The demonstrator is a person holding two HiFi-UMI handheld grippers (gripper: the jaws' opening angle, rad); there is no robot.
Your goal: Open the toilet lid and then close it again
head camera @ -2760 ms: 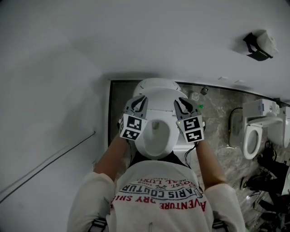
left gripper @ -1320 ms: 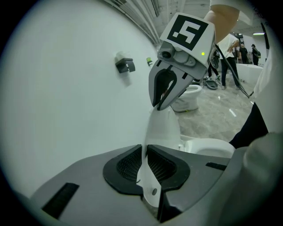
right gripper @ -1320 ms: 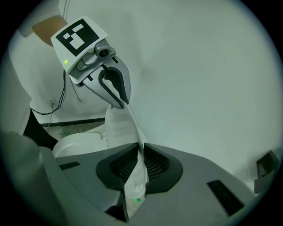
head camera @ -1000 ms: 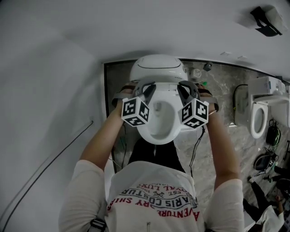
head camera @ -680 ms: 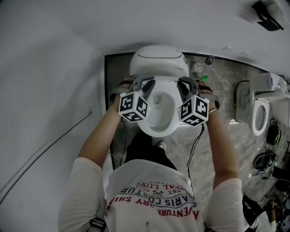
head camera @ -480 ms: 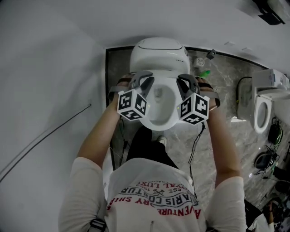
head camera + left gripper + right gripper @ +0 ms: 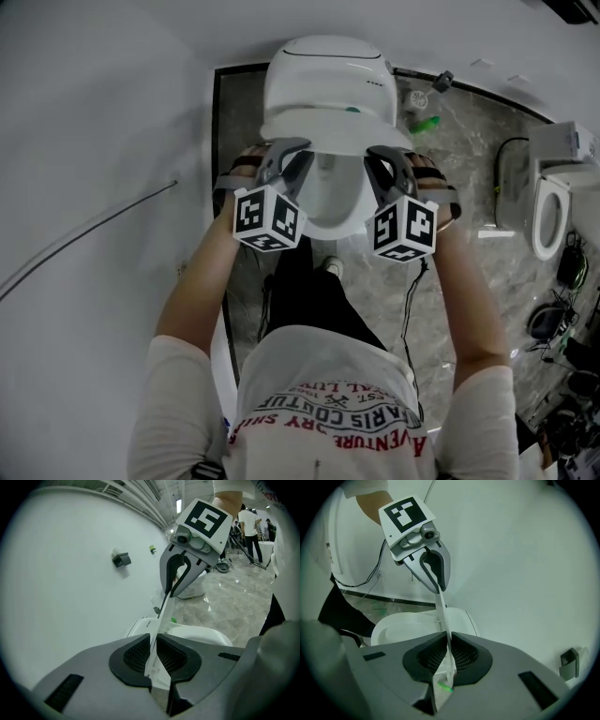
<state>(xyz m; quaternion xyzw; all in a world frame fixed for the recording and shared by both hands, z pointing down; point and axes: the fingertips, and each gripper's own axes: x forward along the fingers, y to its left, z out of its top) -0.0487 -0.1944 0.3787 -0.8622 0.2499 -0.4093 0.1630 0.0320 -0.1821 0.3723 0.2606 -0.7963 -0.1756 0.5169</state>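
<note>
toilet lid (image 7: 326, 98) stands part-way over the bowl (image 7: 328, 202), hinged at the far end, with its near rim up in the air between your two hands. from that tilt this reads as the closing half of the job, though the tilt alone cannot prove it. take the lid down slowly and hold both hands level with each other, so the thin plate does not twist on its hinge. let go only once the rim rests on the seat. your left gripper (image 7: 281, 159) is clenched on the rim's left side and your right gripper (image 7: 389, 164) on its right side, each pinching the plate between its pads.

the head view gives you the whole toilet and how much of the bowl lies uncovered, but not the pinch itself. the left gripper view shows the lid's edge (image 7: 157, 634) running from its pads across to the other gripper. only the right gripper view shows the bowl's open mouth beneath the lid, and a green speck (image 7: 446, 689) by its pads.
</note>
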